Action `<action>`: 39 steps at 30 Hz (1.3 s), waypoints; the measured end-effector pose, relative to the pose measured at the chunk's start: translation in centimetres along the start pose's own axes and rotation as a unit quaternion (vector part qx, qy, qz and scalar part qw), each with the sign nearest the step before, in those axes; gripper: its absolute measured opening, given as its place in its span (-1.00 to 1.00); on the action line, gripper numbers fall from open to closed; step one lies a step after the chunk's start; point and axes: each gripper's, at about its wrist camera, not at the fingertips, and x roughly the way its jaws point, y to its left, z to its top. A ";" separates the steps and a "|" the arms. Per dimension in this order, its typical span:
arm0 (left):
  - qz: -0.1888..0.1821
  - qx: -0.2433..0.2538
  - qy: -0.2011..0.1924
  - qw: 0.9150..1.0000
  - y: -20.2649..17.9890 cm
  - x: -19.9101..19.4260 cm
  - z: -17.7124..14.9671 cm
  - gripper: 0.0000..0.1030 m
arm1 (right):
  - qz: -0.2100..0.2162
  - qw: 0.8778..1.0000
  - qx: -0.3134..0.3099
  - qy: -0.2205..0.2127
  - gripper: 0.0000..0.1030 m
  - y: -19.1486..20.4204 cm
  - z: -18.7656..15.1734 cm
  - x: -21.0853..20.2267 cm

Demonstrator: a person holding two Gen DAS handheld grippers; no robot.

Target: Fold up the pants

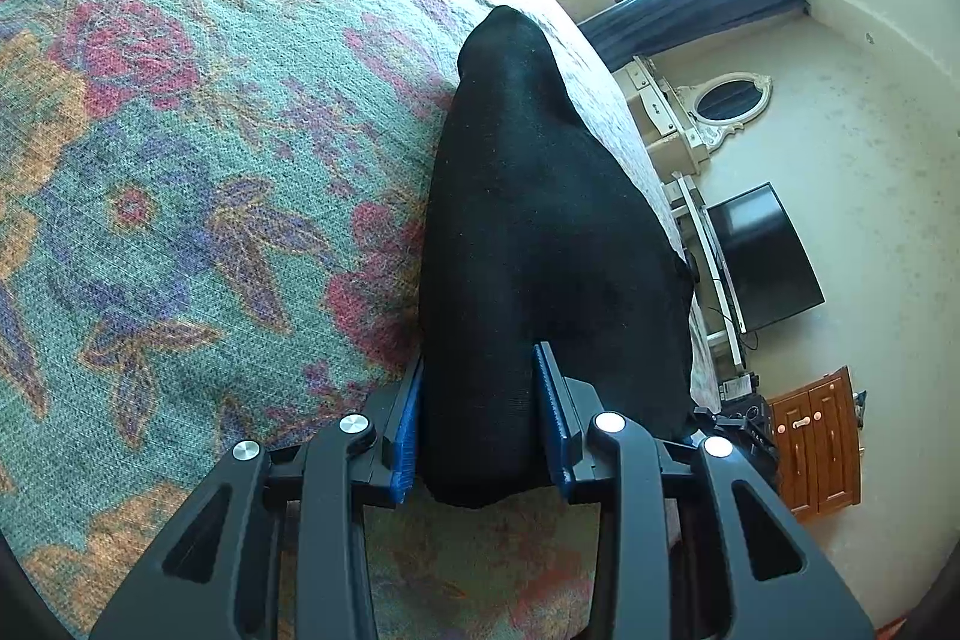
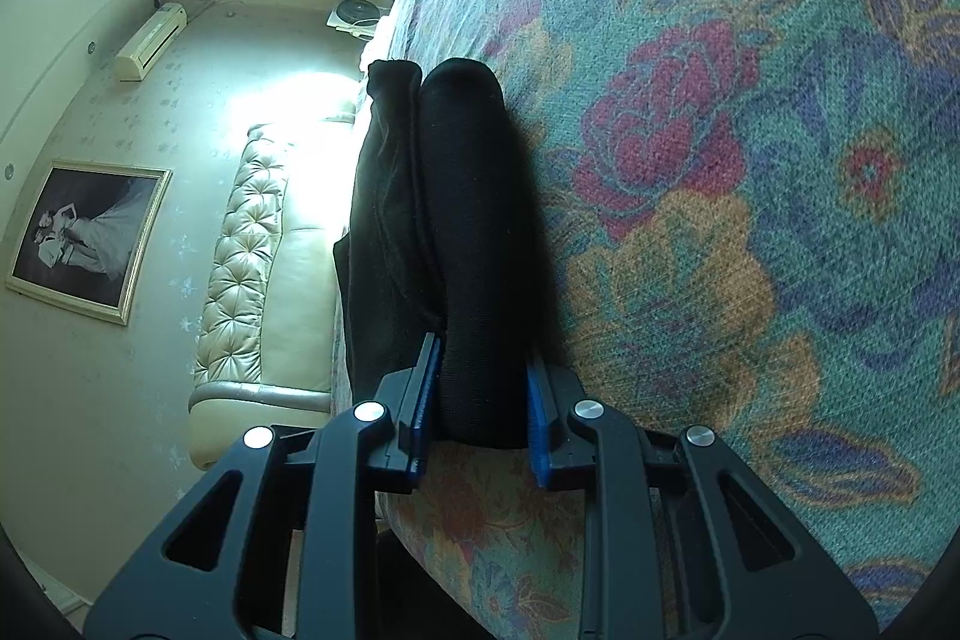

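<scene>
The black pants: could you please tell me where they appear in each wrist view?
Left wrist: the black pants run up from bottom centre, between the left gripper fingers.
Right wrist: the pants stand left of centre, between the right gripper fingers.
Shared landmark: the floral bedspread.

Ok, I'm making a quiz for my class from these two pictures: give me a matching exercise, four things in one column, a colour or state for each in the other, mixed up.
Things:
1. pants
2. bedspread
3. television
4. small cabinet

Colour or state:
A. brown wood, doors shut
B. plain black cloth, gripped by both the left gripper and the right gripper
C. green with red, orange and blue flowers
D. dark screen, switched off

Pairs: 1-B, 2-C, 3-D, 4-A
</scene>
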 end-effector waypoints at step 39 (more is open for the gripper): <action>0.078 0.106 0.019 0.991 -3.5 -0.7 -2.1 0.62 | 0.065 0.997 0.050 -0.010 -0.44 -3.9 -0.7 -4.2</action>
